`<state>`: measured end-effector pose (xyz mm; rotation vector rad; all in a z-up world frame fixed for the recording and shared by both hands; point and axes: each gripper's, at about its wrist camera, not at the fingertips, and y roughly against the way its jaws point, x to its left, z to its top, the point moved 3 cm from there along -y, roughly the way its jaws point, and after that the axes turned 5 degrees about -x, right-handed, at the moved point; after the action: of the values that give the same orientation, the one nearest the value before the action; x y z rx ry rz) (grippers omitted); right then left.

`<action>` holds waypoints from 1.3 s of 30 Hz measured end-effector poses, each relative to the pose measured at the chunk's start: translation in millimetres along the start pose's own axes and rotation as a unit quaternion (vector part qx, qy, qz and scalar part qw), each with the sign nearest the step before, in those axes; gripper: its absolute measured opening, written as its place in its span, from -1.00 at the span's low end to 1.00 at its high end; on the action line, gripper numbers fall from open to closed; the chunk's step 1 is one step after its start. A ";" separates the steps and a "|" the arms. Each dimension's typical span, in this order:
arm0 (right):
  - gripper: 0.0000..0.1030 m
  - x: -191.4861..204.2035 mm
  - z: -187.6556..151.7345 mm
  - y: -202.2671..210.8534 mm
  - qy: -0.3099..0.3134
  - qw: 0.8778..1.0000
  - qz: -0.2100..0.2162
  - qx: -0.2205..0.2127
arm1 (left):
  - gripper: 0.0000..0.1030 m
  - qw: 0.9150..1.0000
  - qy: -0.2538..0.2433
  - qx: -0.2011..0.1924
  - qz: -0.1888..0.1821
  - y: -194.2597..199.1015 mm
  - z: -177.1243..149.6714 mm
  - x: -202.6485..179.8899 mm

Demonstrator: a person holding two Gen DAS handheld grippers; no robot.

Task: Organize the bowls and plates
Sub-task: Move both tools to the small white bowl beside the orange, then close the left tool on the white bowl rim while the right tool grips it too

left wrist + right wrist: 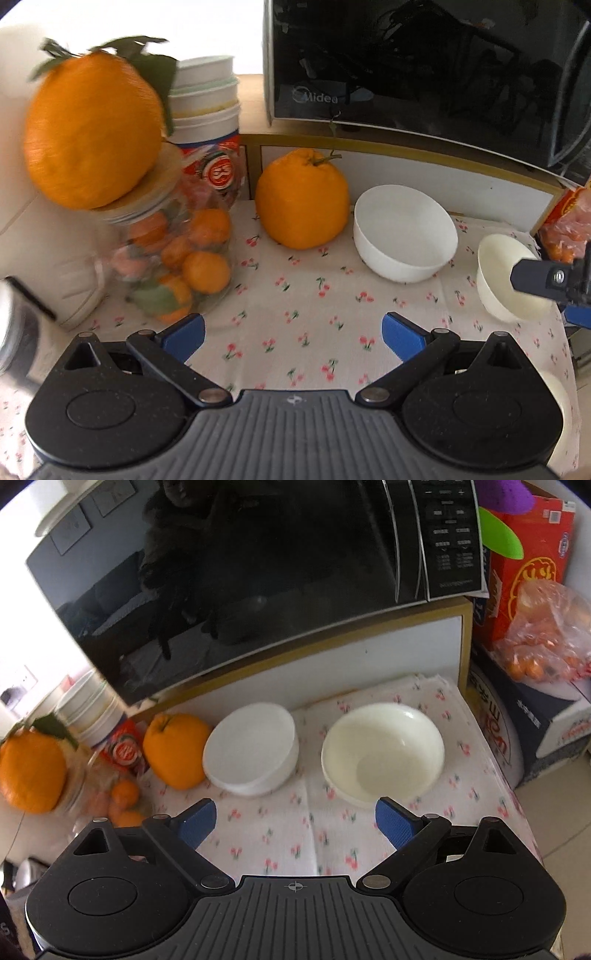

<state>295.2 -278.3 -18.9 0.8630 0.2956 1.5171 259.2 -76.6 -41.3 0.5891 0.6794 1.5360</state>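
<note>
Two bowls stand on the cherry-print cloth (295,295) below the microwave. The white bowl (404,232) (251,749) is on the left and the wider cream bowl (506,277) (382,753) on the right. My left gripper (293,338) is open over bare cloth, short of the white bowl. My right gripper (295,821) is open too, its right blue pad (393,823) at the cream bowl's near rim. In the left wrist view, one of my right gripper's fingers (539,280) overlaps the cream bowl.
A large orange (303,199) (175,749) stands left of the white bowl. Further left a glass jar of tangerines (177,258) carries another orange (92,129), with stacked cups (207,96) behind. The black microwave (258,572) overhangs. A red box (528,554) and a tangerine bag (543,638) are right.
</note>
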 end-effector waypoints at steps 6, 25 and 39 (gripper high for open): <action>0.84 -7.4 21.9 -37.0 -0.017 1.000 -0.002 0.000 | 0.95 0.998 0.049 0.015 -0.041 -28.2 9.4 -1.1; 0.27 5.3 38.3 -111.9 0.004 1.000 0.008 -0.006 | -0.03 0.976 0.150 0.013 -0.156 -73.0 14.6 -2.0; -0.84 10.5 20.9 -128.1 -0.006 1.000 -0.003 0.019 | -0.78 0.974 0.135 0.014 -0.180 -77.8 16.0 -4.2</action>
<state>405.1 -253.8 -84.2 0.8999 0.3180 1.5049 324.8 -77.1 -86.3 0.2581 0.9599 1.2755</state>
